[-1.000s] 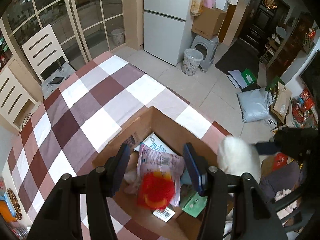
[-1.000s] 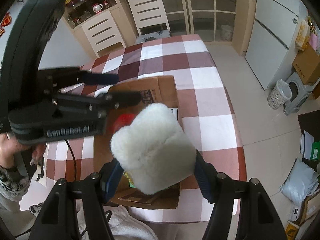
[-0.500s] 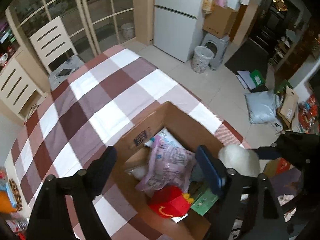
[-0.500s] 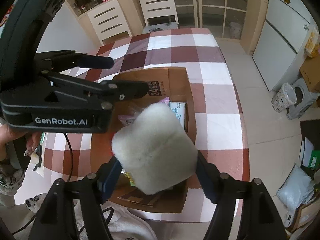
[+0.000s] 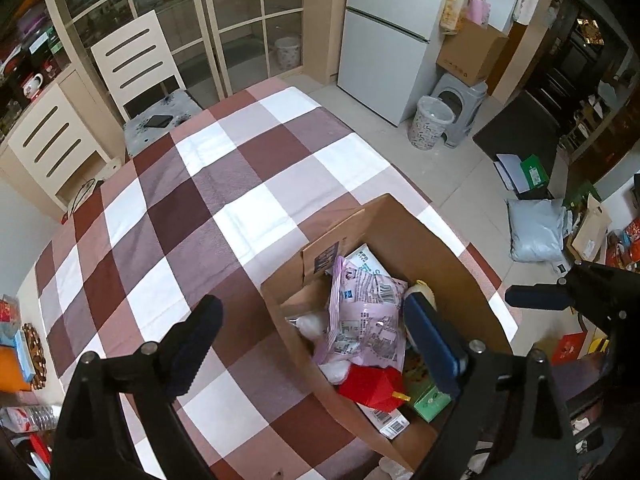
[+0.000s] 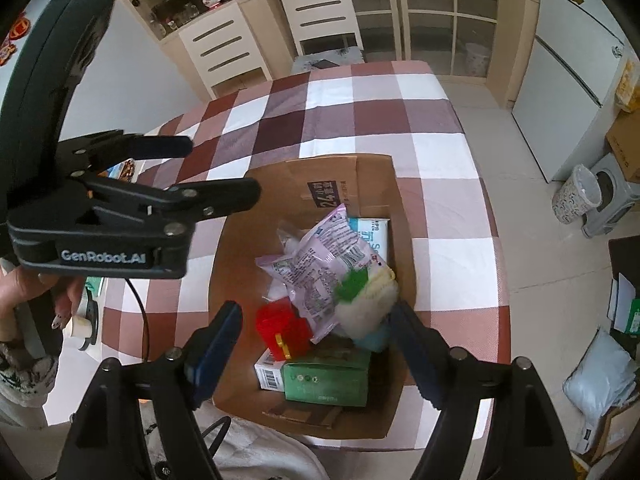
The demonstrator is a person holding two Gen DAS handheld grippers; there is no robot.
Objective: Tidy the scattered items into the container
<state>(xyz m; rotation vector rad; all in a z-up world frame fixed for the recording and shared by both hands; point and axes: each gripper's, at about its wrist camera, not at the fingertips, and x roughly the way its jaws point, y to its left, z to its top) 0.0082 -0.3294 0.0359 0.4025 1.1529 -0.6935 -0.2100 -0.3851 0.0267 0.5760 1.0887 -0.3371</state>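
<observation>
An open cardboard box (image 6: 228, 272) stands on the checked table. Inside lie a purple snack bag (image 6: 320, 264), a red carton (image 6: 282, 328), a green box (image 6: 326, 380) and a white fluffy item (image 6: 360, 312). My right gripper (image 6: 316, 340) hangs open above the box, and the fluffy item lies loose below, near its right finger. My left gripper (image 5: 312, 340) hovers over the box's left wall (image 5: 288, 320); its jaws are opening with nothing between them. The red carton (image 5: 372, 386) and purple bag (image 5: 364, 320) show beneath it.
The checked tablecloth (image 5: 200, 200) stretches away beyond the box. Small items (image 5: 24, 352) sit at the table's left end. White chairs (image 5: 132, 64), a fridge (image 5: 384, 48) and a bin (image 5: 430, 124) stand around. A person's hand (image 6: 24, 292) holds the left gripper.
The left gripper opened wide, dropped the red carton into the box and shifted left. The right gripper opened, and the white fluffy item fell from its fingers into the box.
</observation>
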